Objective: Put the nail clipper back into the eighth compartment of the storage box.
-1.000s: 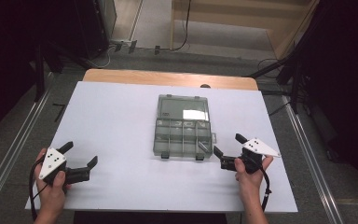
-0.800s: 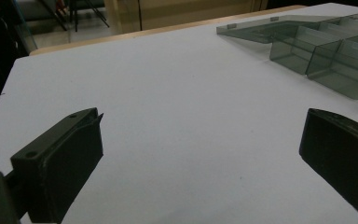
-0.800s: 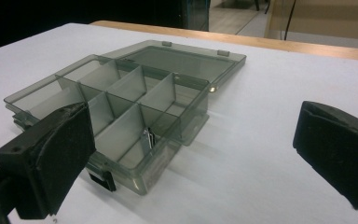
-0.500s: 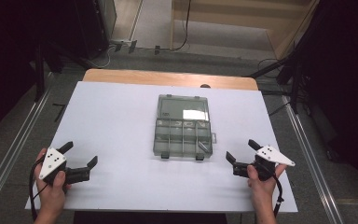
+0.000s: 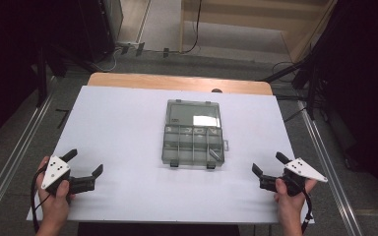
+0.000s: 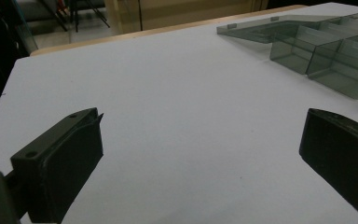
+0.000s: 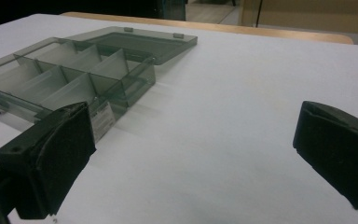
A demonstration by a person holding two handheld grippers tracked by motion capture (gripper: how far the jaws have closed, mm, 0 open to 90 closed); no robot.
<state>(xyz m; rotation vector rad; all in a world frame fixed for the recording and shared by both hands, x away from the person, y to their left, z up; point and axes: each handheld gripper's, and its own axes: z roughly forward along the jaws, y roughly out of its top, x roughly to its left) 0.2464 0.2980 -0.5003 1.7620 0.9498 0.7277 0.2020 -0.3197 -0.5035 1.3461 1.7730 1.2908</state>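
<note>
- Box of clear grey plastic lies in the middle of the white table, lid flipped open to the far side.
- Left gripper sits near the left corner, jaws spread wide, holding nothing.
- Right gripper sits near the right corner, jaws spread wide too, well apart from the box.
</note>
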